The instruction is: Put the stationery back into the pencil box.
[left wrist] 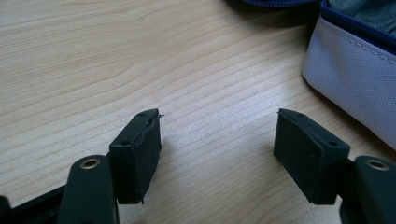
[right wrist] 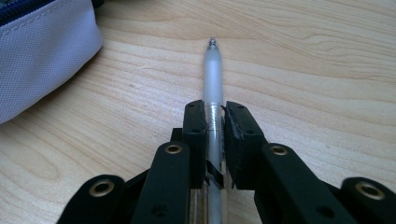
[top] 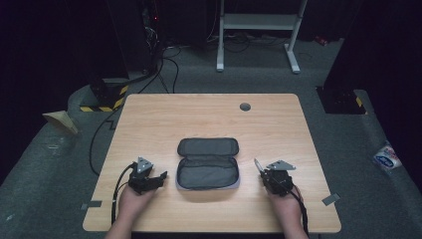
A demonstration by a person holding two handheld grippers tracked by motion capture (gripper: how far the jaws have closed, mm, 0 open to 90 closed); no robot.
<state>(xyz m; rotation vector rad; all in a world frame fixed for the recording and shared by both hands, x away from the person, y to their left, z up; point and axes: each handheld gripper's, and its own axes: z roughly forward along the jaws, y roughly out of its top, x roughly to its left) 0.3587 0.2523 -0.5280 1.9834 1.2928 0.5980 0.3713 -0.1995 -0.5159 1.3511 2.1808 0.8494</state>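
Observation:
An open grey pencil case (top: 208,163) with a blue zipper lies in the middle of the wooden table (top: 209,114). My right gripper (top: 263,171) sits to the right of the case, shut on a translucent white pen (right wrist: 213,84). The pen runs lengthwise between the pads, and its tip sticks out ahead of them over the wood. The pen (top: 258,165) shows as a pale sliver beside the case. My left gripper (top: 160,178) rests left of the case, open, its pads (left wrist: 140,149) wide apart over bare wood. A pale grey corner of the case (left wrist: 355,84) lies to its right.
A round grey cable grommet (top: 245,106) sits near the table's far edge. Grey tape pieces (top: 330,199) mark the near corners. Beyond the table stand a white metal frame (top: 259,30) and cables on grey carpet.

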